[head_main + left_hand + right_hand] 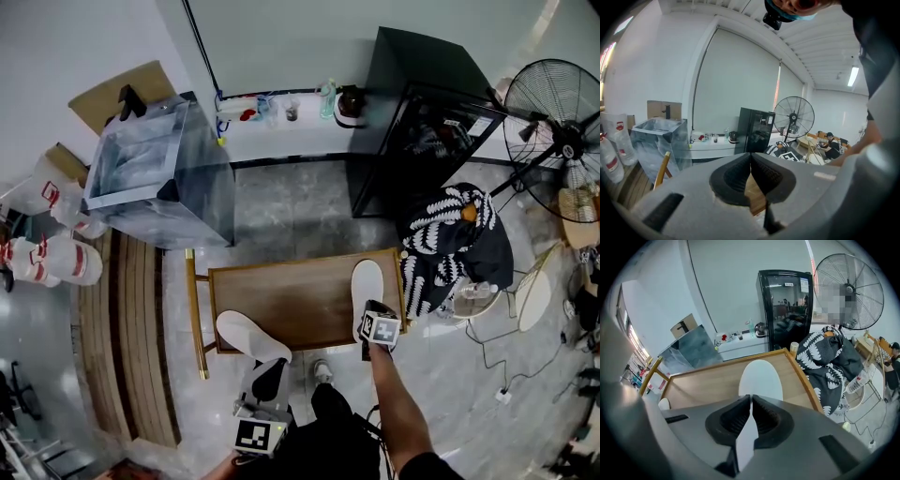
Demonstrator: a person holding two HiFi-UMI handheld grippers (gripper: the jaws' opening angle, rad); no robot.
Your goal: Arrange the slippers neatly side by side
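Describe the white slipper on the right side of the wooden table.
The slipper is plain white and smooth, rounded at the toe. It lies flat near the right edge of the wooden table, toe pointing away from the person, heel at the near edge. The right gripper is shut on its heel end.

Wooden table (300, 302): left slipper (251, 335), right slipper (367, 285)

The head view looks steeply down from high above the table (281, 305) and is far from it. The right gripper view sits close behind the right gripper (751, 403) and faces over the table ahead of it, toward the cabinet (785, 305) and fan (848, 287) beyond. The left gripper view rides close behind the left gripper (751, 157), seemingly lower and tilted upward. All three views share the cabinet and fan.
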